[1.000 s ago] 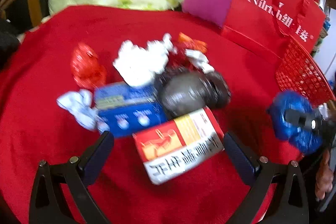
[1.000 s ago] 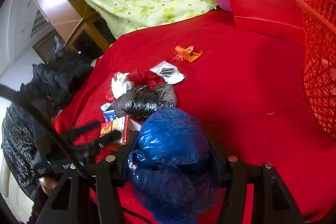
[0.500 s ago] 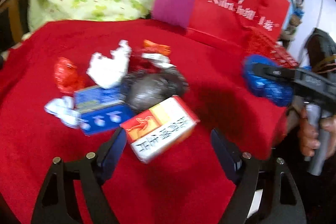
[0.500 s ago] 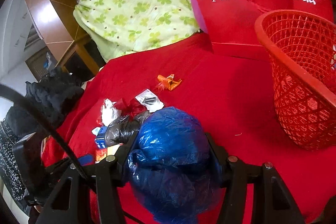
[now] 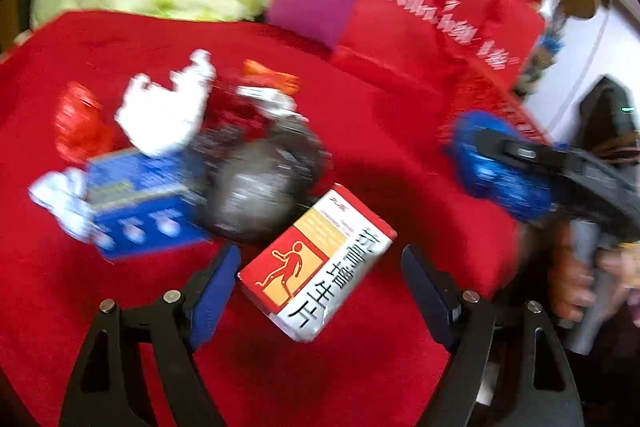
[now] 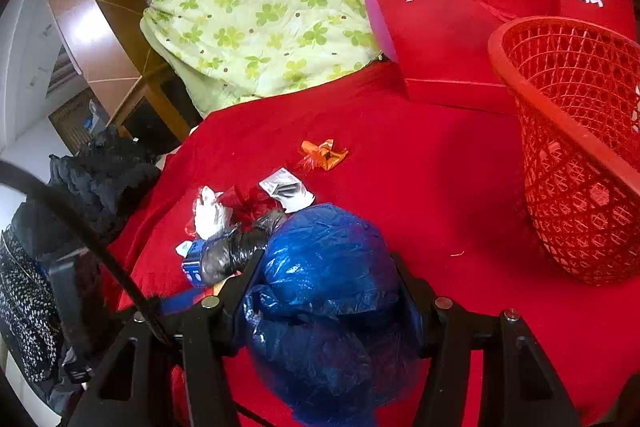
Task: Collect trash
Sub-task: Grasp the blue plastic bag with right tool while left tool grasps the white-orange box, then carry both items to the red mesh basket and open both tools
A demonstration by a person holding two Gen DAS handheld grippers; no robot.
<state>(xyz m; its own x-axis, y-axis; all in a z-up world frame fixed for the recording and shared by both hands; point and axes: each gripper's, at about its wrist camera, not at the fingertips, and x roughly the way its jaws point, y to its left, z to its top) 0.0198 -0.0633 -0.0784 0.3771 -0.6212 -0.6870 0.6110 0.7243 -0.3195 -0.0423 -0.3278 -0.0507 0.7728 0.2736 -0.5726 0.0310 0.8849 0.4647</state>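
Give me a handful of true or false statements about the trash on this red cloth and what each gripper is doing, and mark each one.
1. The right gripper grips a crumpled blue plastic bag. True.
2. The red mesh basket lies tipped on its side. False: it stands upright on the red cloth.
3. The left gripper has clamped the red and white carton. False: the carton sits between its jaws, but the right pad stands clear of it.
4. An orange wrapper lies apart from the main pile, on the side toward the red gift bag. True.
5. The black plastic bag is already in the basket. False: it lies in the pile.
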